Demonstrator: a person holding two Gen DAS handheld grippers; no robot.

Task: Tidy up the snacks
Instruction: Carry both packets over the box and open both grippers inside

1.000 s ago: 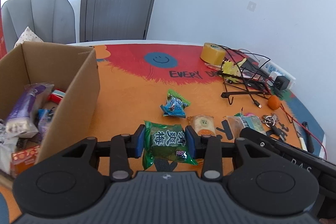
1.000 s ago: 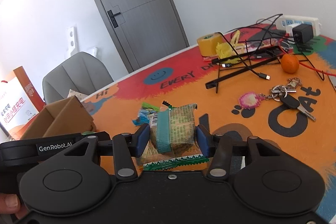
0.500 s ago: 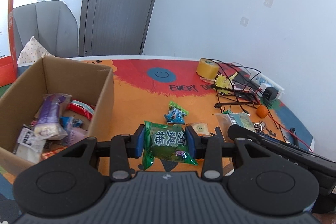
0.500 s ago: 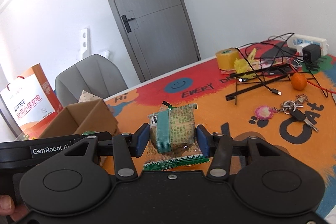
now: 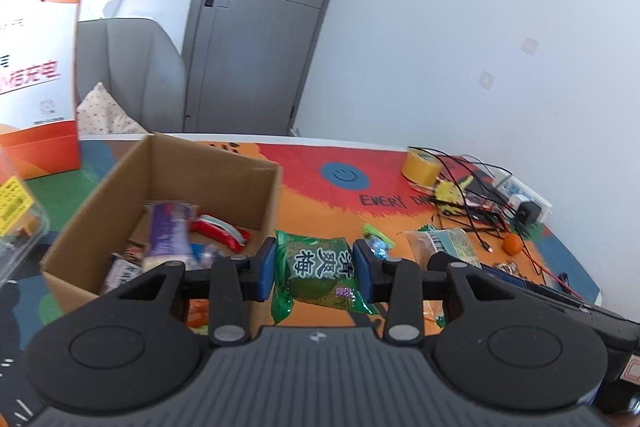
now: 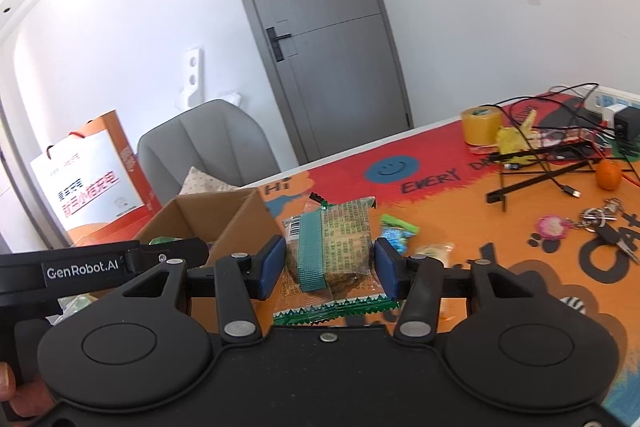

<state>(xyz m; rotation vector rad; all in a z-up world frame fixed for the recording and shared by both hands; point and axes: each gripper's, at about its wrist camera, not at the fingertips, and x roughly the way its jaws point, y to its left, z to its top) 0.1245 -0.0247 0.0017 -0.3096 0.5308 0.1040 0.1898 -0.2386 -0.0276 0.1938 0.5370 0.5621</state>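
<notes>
Both claws have risen toward the cardboard box (image 5: 168, 187) at ten o'clock: left claw (image 5: 314, 267) gripping the green plum packet (image 5: 318, 269), right claw (image 6: 330, 261) gripping the brown pastry packet (image 6: 340, 247); two small snack packets (image 6: 396, 233) remain on the table (image 6: 460, 211).

yellow tape roll (image 5: 421, 167), orange fruit (image 6: 609, 175), keys (image 6: 604, 223), grey chair (image 6: 208, 147).

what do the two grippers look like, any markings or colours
Both are matte black plastic: the left gripper and the right gripper each have two round-lobed housings, angled linkage bars with silver pivot screws, and blue pads on the fingertips. White "GenRobot.AI" lettering runs along the left one's side.
</notes>
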